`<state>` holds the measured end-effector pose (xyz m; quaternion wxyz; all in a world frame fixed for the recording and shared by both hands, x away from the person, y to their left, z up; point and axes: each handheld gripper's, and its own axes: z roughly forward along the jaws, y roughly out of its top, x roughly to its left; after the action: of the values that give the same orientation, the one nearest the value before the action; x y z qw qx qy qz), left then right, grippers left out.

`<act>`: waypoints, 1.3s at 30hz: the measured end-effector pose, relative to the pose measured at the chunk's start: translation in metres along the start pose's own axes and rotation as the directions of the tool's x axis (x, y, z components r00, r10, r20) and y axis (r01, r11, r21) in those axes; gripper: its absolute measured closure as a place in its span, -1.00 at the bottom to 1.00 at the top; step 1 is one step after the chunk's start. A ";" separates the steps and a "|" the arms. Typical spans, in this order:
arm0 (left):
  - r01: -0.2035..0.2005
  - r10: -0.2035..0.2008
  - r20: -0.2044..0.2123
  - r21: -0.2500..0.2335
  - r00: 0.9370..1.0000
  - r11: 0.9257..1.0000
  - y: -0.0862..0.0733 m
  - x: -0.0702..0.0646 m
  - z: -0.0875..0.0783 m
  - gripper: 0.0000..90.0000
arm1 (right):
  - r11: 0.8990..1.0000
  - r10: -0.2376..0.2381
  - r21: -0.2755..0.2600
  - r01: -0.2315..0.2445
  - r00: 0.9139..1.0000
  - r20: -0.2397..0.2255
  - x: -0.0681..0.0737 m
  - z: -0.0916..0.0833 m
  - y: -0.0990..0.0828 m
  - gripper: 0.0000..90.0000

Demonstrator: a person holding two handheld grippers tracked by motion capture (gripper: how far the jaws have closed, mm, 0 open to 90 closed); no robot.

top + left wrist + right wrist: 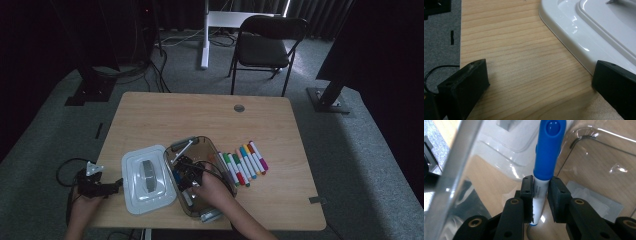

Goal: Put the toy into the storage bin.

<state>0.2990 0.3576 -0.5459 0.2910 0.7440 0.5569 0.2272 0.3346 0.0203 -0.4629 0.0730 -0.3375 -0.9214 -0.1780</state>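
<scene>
Right gripper [541,195] pinches a blue marker [547,157] inside the clear box [210,150], at table's six o'clock; lower it flat before letting go; left gripper [539,82] rests gaping, empty.

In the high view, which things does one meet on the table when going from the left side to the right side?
Left tongs → white lid → clear box, with the right tongs inside it holding a blue marker → row of coloured markers.

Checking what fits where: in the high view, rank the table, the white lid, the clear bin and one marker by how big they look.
1. table
2. clear bin and white lid, too alike to rank
3. marker
</scene>
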 end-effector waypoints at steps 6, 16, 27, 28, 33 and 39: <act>0.000 0.000 0.000 0.000 1.000 1.000 0.000 0.000 0.000 -0.97 | 1.000 0.009 0.000 -0.009 1.000 0.016 -0.001 0.001 0.000 0.53; 0.000 0.000 0.000 0.000 1.000 1.000 0.000 0.000 0.000 -0.97 | 0.996 0.011 -0.091 -0.008 0.999 0.036 -0.007 -0.024 -0.006 0.33; 0.001 -0.001 0.001 0.002 1.000 1.000 0.000 0.000 0.000 -0.97 | 0.967 0.010 -0.255 -0.004 1.000 0.020 -0.022 -0.081 -0.023 0.19; 0.002 -0.002 0.001 0.001 1.000 1.000 0.000 0.000 0.000 -0.97 | 0.963 0.009 -0.271 -0.004 1.000 0.018 -0.024 -0.086 -0.025 0.18; 0.001 -0.001 0.000 0.003 1.000 1.000 0.000 0.000 0.000 -0.97 | 0.942 0.045 -0.335 -0.029 0.998 0.039 -0.036 -0.107 -0.034 0.10; 0.001 -0.001 -0.001 0.002 1.000 1.000 0.000 0.000 0.000 -0.97 | 0.925 0.088 -0.377 -0.054 0.993 0.074 -0.055 -0.124 -0.046 0.04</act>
<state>0.2989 0.3575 -0.5458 0.2903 0.7440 0.5574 0.2270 0.3483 -0.0917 -0.3749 -0.0279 -0.3861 -0.8600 -0.3323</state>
